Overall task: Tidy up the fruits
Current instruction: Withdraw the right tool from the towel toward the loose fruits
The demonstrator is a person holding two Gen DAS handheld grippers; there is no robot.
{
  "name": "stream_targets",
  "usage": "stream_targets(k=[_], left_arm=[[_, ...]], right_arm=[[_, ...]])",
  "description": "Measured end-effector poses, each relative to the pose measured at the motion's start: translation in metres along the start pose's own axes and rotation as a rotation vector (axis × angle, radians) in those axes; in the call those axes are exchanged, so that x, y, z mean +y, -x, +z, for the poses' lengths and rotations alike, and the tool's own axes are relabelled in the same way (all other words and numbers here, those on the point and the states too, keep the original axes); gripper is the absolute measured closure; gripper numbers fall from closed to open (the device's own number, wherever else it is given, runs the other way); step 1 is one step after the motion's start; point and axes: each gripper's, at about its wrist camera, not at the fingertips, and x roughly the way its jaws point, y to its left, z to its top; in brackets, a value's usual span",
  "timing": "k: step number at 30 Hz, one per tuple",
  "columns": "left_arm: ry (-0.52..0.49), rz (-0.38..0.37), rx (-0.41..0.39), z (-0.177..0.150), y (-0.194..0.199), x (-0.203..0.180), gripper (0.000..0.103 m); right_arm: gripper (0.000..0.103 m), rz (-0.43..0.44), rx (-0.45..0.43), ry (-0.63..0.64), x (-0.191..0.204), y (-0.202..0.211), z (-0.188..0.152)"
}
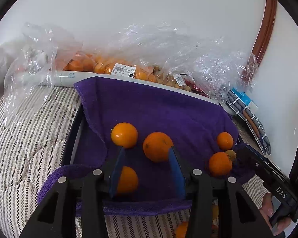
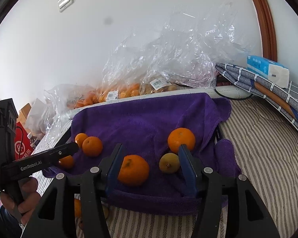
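Both grippers angled down over the purple towel (image 1: pixel 159 107), which drapes a tray on the striped bedding (image 1: pixel 30 138).

Left gripper (image 1: pixel 147 170): jaws apart, clamped on nothing. 1 orange (image 1: pixel 127 179) low between the blue pads, beside the left pad, contact impossible to tell. A larger orange (image 1: pixel 157 146) just beyond the right pad's tip, another orange (image 1: pixel 124 134) past the left pad's tip.

Right gripper (image 2: pixel 151 166): jaws apart, clamped on nothing. 1 orange (image 2: pixel 133 169) against the left pad, a yellow-green fruit (image 2: pixel 168 162) just beside the right pad, another orange (image 2: pixel 181 140) behind that pad's tip.

From the right wrist view, left gripper reaching in from the towel's left edge, a hand (image 2: pixel 24 196) wrapped round its handle, tip near 2 oranges (image 2: pixel 89 144) by that edge. From the left wrist view, right gripper (image 1: pixel 246 154) entering at the towel's right edge, fingers (image 1: pixel 267 206) on its grip.

Clear bags of fruit (image 1: pixel 117 67) beyond the towel's far edge, along the wall. Folded cloth (image 2: pixel 267 87) and a tissue pack (image 2: pixel 267 69) past the far right corner.
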Motion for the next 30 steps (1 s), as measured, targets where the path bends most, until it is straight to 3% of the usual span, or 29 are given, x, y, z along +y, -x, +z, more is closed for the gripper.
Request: stream_targets(k=[6, 15, 23, 30], left_arm=[[-0.013, -0.008, -0.030, -0.002, 0.006, -0.004, 0.058], [0.005, 0.024, -0.097, -0.003, 0.014, -0.003, 0.058], [-0.040, 0.059, -0.136, -0.006, 0.021, -0.010, 0.058], [-0.019, 0.022, -0.129, -0.008, 0.027, -0.010, 0.058]], right_arm=[[0.046, -0.001, -0.030, 0.007, 0.002, 0.005, 0.000], [0.046, -0.019, -0.066, 0.023, 0.007, 0.015, -0.001], [0.047, -0.046, -0.120, 0.016, 0.009, 0.032, 0.002], [0.047, -0.059, -0.047, -0.008, 0.012, 0.044, -0.005]])
